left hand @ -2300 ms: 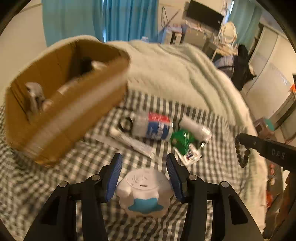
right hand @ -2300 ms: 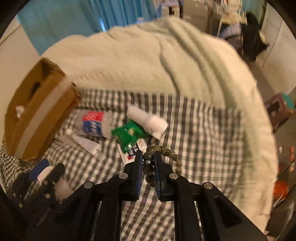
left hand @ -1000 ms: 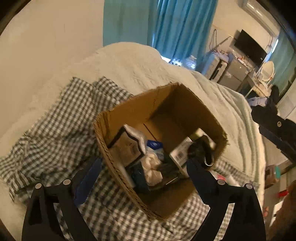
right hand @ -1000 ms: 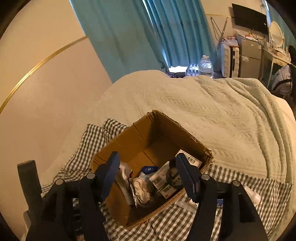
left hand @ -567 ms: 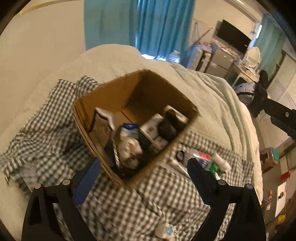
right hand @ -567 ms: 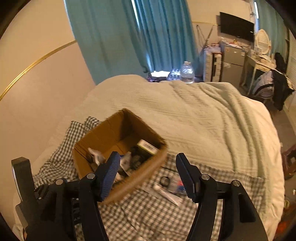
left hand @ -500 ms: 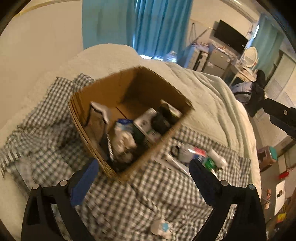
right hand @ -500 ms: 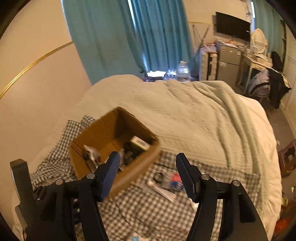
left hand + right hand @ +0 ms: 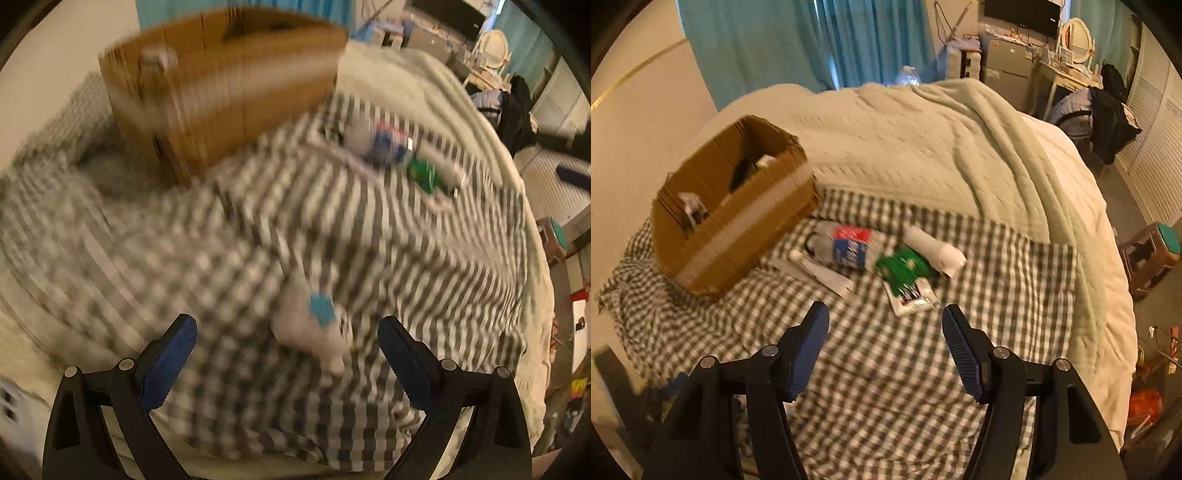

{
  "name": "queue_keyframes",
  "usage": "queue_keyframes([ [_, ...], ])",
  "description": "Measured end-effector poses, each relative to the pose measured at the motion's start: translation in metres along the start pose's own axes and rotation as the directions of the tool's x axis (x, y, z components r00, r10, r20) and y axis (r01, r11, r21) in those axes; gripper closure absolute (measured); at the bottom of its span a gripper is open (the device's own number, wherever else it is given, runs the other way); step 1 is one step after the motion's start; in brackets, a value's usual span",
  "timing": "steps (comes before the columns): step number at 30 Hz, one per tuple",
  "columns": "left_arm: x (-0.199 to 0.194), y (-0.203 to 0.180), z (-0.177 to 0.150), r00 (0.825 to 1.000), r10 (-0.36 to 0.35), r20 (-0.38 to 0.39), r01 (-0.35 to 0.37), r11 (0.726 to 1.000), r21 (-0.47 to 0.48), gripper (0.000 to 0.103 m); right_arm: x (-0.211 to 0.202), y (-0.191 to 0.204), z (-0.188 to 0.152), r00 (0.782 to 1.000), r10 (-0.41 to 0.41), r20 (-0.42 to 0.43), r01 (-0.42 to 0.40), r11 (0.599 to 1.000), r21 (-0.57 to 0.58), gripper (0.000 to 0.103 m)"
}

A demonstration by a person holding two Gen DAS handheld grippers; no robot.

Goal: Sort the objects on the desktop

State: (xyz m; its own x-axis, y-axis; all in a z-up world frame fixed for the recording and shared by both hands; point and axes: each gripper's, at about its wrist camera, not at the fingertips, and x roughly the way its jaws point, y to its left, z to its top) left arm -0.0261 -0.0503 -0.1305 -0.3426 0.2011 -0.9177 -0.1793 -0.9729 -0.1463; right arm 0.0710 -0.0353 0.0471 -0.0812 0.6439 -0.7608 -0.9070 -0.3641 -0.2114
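Observation:
A brown cardboard box (image 9: 735, 218) with several items inside stands at the left on a grey checked cloth (image 9: 886, 369). Beside it lie a clear bottle with a red and blue label (image 9: 846, 245), a white tube (image 9: 816, 271), a green packet (image 9: 905, 273) and a white cylinder (image 9: 934, 249). My right gripper (image 9: 884, 328) is open and empty above the cloth, short of these objects. My left gripper (image 9: 286, 339) is open; a white toy with a blue patch (image 9: 314, 328) lies on the cloth between its fingers, untouched. The left wrist view is blurred; the box (image 9: 221, 85) is at its top.
A pale green blanket (image 9: 923, 147) covers the bed behind the cloth. Blue curtains (image 9: 812, 40) and room furniture (image 9: 1015, 59) stand beyond. A small stool (image 9: 1156, 254) is on the floor at the right. My other gripper (image 9: 613, 387) shows at the lower left.
Both grippers have dropped from above the box and swung towards the loose objects. The left one has come low over the white toy, which lay small and far before.

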Motion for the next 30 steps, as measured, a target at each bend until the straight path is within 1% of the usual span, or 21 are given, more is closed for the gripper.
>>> queue_keyframes([
  [2,0.018,-0.004,-0.014,1.000,0.014,-0.020,-0.015,1.000,-0.022,0.002,-0.002,-0.004,-0.003,1.000,0.013,0.001,-0.013,1.000,0.004,0.039],
  [5,0.036,-0.007,-0.017,0.998,0.026,-0.052,-0.027,0.999,-0.019,0.003,-0.003,-0.001,-0.004,1.000,0.026,0.007,-0.026,1.000,-0.006,0.039],
  [6,0.041,-0.009,-0.015,0.998,0.032,-0.058,-0.032,0.999,-0.008,0.011,-0.001,0.001,-0.004,0.999,0.031,0.008,-0.031,0.999,-0.007,0.039],
  [7,0.043,-0.009,-0.013,0.998,0.029,-0.061,-0.029,1.000,0.001,0.038,0.001,0.002,-0.004,0.999,0.038,0.006,-0.038,0.999,-0.004,0.039],
  [8,0.047,-0.011,-0.012,0.997,-0.005,-0.075,0.006,1.000,0.014,0.049,0.003,0.003,-0.005,0.999,0.045,0.001,-0.045,0.999,-0.003,0.039],
  [9,0.051,-0.016,-0.010,0.992,-0.060,-0.114,0.063,0.998,0.023,0.068,0.008,0.004,-0.005,0.999,0.048,-0.008,-0.048,0.999,-0.002,0.039],
  [10,0.051,-0.020,-0.009,0.992,-0.051,-0.117,0.055,0.998,0.032,0.068,0.016,0.004,-0.006,0.999,0.046,-0.020,-0.046,0.999,-0.003,0.039],
  [11,0.048,-0.028,-0.007,0.995,-0.028,-0.099,0.034,0.998,0.059,0.068,0.022,0.004,-0.006,0.999,0.041,-0.029,-0.042,0.999,-0.004,0.039],
  [13,0.040,-0.040,-0.002,0.998,-0.032,-0.056,0.038,0.993,0.108,0.068,0.043,0.003,-0.009,0.998,0.024,-0.056,-0.025,1.000,-0.010,0.039],
  [15,0.031,-0.048,0.005,0.999,-0.041,-0.013,0.042,0.991,0.128,0.068,0.063,-0.001,-0.011,0.996,0.018,-0.082,-0.018,1.000,-0.006,0.039],
  [17,0.024,-0.048,0.016,0.996,-0.081,0.025,0.078,0.992,0.099,0.069,0.084,-0.007,-0.013,0.994,0.019,-0.104,-0.018,1.000,0.006,0.039],
  [20,0.021,-0.037,0.037,0.992,-0.111,0.053,0.110,0.994,0.018,0.071,0.109,-0.016,-0.014,0.992,0.019,-0.123,-0.017,1.000,0.013,0.039],
  [22,0.023,-0.032,0.047,0.991,-0.121,0.064,0.123,0.992,-0.018,0.074,0.126,-0.024,-0.014,0.993,0.017,-0.117,-0.014,1.000,0.025,0.039],
  [24,0.026,-0.029,0.056,0.989,-0.121,0.088,0.125,0.991,-0.049,0.075,0.141,-0.031,-0.013,0.993,0.035,-0.110,-0.030,0.998,0.048,0.039],
  [26,0.025,-0.028,0.065,0.987,-0.116,0.109,0.123,0.991,-0.053,0.076,0.157,-0.038,-0.012,0.991,0.072,-0.113,-0.066,0.996,0.060,0.039],
  [28,0.027,-0.032,0.072,0.989,-0.094,0.116,0.099,0.994,-0.035,0.090,0.174,-0.041,-0.013,0.990,0.082,-0.117,-0.077,0.996,0.042,0.039],
  [29,0.032,-0.034,0.077,0.991,-0.072,0.109,0.075,0.997,-0.027,0.090,0.183,-0.042,-0.013,0.989,0.080,-0.125,-0.077,0.997,0.029,0.039],
  [30,0.039,-0.035,0.081,0.993,-0.068,0.094,0.071,0.997,-0.024,0.090,0.191,-0.043,-0.014,0.987,0.082,-0.137,-0.080,0.997,0.022,0.039],
])
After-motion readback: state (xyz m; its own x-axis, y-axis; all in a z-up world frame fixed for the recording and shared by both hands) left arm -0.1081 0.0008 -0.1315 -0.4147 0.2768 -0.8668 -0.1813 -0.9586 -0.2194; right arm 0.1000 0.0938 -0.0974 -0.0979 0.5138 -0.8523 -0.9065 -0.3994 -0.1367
